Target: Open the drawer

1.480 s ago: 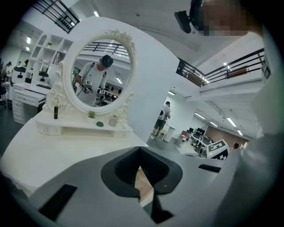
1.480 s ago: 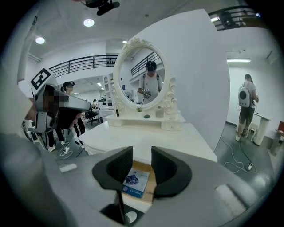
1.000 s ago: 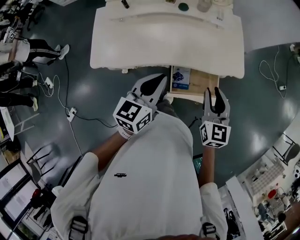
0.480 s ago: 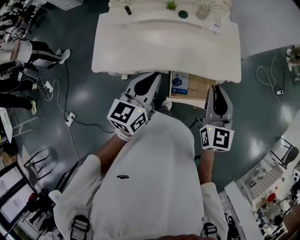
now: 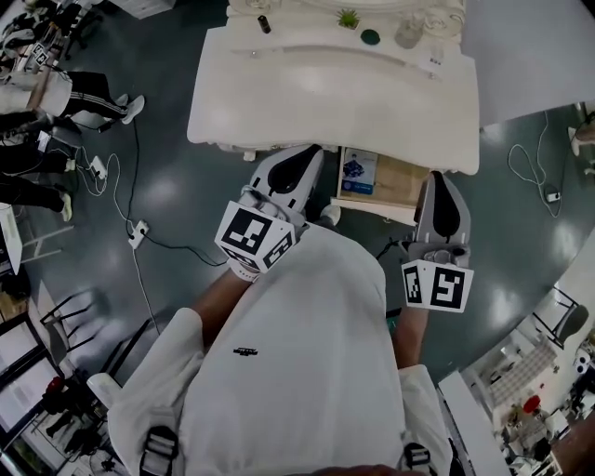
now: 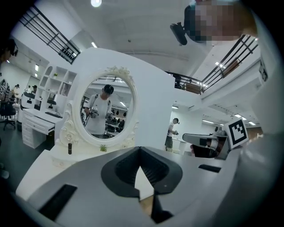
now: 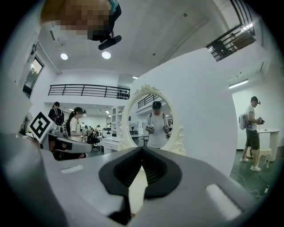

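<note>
The white dressing table has its drawer pulled out under the front edge. The drawer shows a wooden bottom and a blue booklet. My left gripper hovers just left of the drawer, shut with nothing in it. My right gripper is over the drawer's right front corner; its jaws have just been closing and stand shut on nothing. In the gripper views the left gripper and the right gripper point level at the oval mirror, away from the drawer.
On the tabletop stand a small plant, a dark bottle, a green disc and a glass. Cables and a power strip lie on the floor at left. People sit at far left.
The right gripper's jaws went from open to shut, with nothing between them. Both grippers rose and drew a little closer to the table's front edge.
</note>
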Demonstrator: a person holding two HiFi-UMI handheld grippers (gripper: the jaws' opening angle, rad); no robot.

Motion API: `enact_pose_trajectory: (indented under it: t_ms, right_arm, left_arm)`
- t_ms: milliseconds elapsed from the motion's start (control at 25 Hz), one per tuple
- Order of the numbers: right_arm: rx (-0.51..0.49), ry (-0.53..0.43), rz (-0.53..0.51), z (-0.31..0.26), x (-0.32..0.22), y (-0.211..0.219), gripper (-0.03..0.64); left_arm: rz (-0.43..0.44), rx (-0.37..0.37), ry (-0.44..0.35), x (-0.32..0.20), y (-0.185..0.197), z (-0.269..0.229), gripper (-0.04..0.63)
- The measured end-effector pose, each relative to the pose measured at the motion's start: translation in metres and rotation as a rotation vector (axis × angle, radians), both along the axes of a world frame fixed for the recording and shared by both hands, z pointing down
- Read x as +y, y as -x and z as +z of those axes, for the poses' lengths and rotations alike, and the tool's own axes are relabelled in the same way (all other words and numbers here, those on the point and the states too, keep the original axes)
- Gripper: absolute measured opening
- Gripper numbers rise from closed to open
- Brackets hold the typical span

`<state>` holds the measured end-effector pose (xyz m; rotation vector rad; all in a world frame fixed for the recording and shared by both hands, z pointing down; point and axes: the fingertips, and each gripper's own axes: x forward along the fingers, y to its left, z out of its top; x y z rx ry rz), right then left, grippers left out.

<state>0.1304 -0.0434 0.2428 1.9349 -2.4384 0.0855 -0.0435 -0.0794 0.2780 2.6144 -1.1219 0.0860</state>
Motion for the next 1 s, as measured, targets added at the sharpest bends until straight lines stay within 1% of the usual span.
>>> enact_pose_trajectory:
  t_ms: [200,480,1000]
  right_arm:
    - [0.029,-0.01,-0.022,-0.004,0.004,0.008,0.011]
    - [-0.009,0.006,-0.039,0.005,0.008,0.012,0.011]
    - [0.008,0.003,-0.049,0.004,0.007,0.015,0.011]
  left_arm:
    - [0.001,-0.007,-0.005,0.004,0.002,-0.003,0.009]
    - [0.008,-0.012,-0.002,0.006,-0.002,-0.003,0.009]
    - [0.023,-0.022,0.013,0.008,-0.006,0.001,0.009]
